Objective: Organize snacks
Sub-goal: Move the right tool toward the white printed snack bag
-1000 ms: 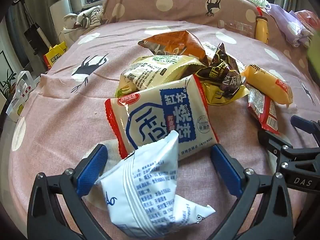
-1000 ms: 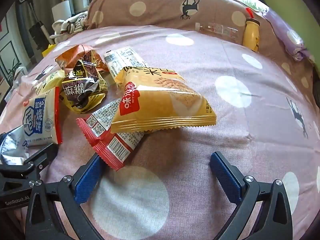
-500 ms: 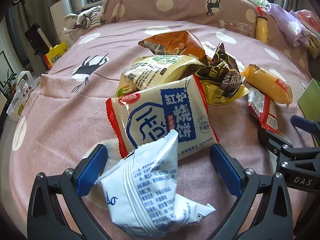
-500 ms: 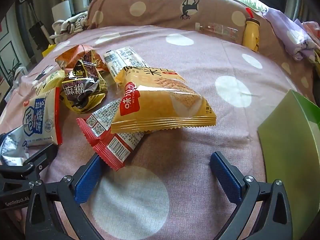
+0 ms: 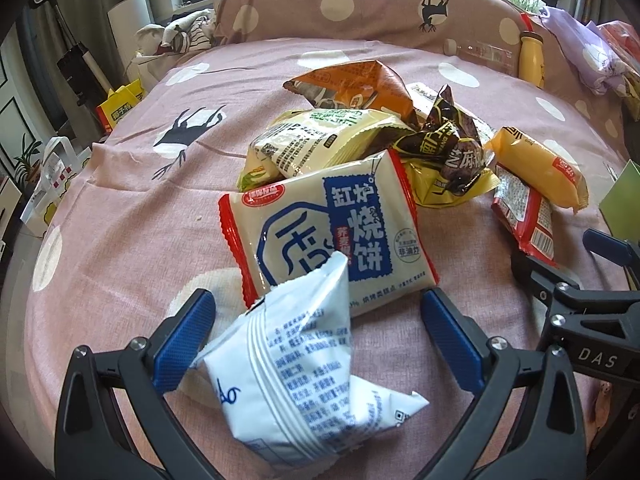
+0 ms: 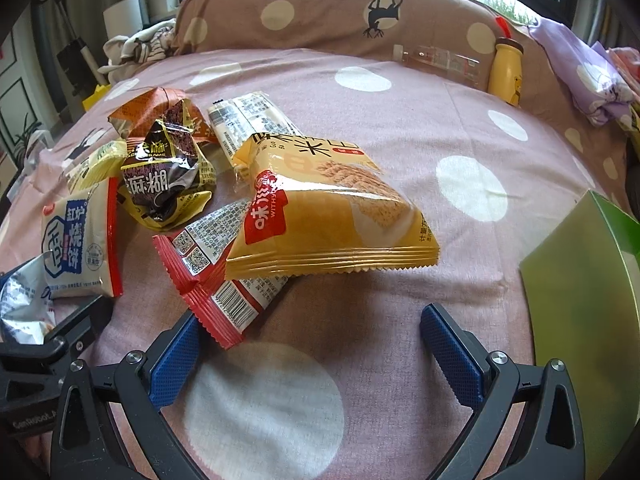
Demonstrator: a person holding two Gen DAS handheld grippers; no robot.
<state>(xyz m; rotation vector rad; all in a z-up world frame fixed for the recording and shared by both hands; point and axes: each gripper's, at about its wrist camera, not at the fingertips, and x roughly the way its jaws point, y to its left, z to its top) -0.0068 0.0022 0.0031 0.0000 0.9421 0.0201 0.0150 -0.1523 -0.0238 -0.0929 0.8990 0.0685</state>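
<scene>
Several snack packets lie in a pile on the pink spotted bed sheet [image 5: 120, 208]. My left gripper [image 5: 316, 332] is open, its jaws either side of a white packet [image 5: 304, 372] that leans on a cream and blue biscuit packet [image 5: 328, 228]. My right gripper [image 6: 312, 344] is open and empty, just in front of a red-edged packet [image 6: 216, 264] and a yellow rice-cracker bag [image 6: 324, 216]. A dark sesame packet [image 6: 164, 176], an orange packet [image 5: 352, 84] and a pale green-yellow packet [image 5: 316, 140] lie further back.
A green box [image 6: 580, 292] stands on the sheet at the right, its edge showing in the left wrist view [image 5: 622, 196]. A spotted pillow [image 6: 320, 12], a clear bottle [image 6: 436, 58] and a yellow bottle [image 6: 506, 72] lie at the far edge. Bags sit on the floor at left [image 5: 120, 104].
A green box has come in from the right and now stands on the sheet beside my right gripper. Both grippers and the snacks have stayed still.
</scene>
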